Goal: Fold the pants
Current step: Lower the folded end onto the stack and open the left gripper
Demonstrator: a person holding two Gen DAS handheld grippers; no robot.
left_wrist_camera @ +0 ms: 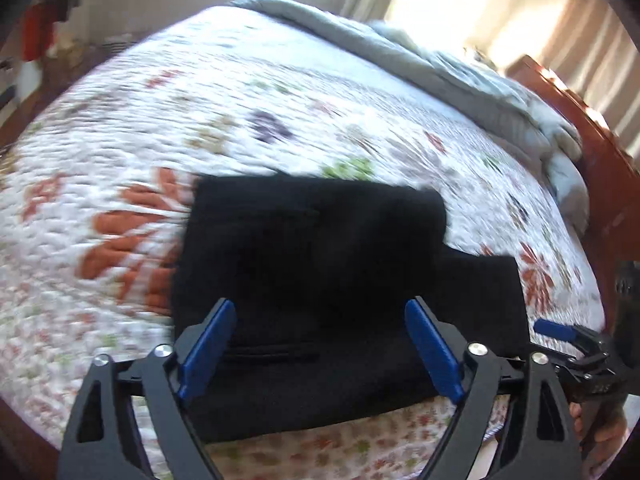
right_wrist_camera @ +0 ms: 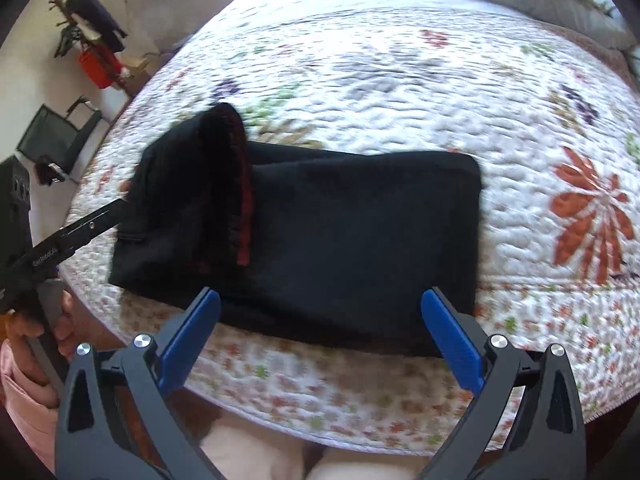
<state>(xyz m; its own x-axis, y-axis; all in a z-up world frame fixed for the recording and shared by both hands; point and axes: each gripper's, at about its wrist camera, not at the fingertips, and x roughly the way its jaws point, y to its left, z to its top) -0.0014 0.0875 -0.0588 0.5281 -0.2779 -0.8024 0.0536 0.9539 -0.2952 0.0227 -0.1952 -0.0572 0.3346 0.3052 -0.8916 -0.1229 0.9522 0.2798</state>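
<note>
Left tongs, black arms with blue pads, spread wide at the bottom of the left wrist view, nothing pinched; pads poised over the near part of the folded black fabric pants, apart from the cloth. Right tongs, same black-and-blue build, likewise spread and empty at the bottom of the right wrist view, tips over the near edge of the pants.

Pants lying folded into a thick dark rectangle on the white quilted bedspread with orange, green and purple flowers, close to the bed's near edge. Only in the right wrist view: a bunched waistband with red trim standing up at centre left, and the left tongs reaching in from the left edge beside the cloth, gripped by a hand. Only in the left wrist view: a pocket slit low on the pants, the right tongs' blue pad at the right edge, a rumpled grey blanket along the upper right, and a reddish wooden bed frame beyond it.
</note>
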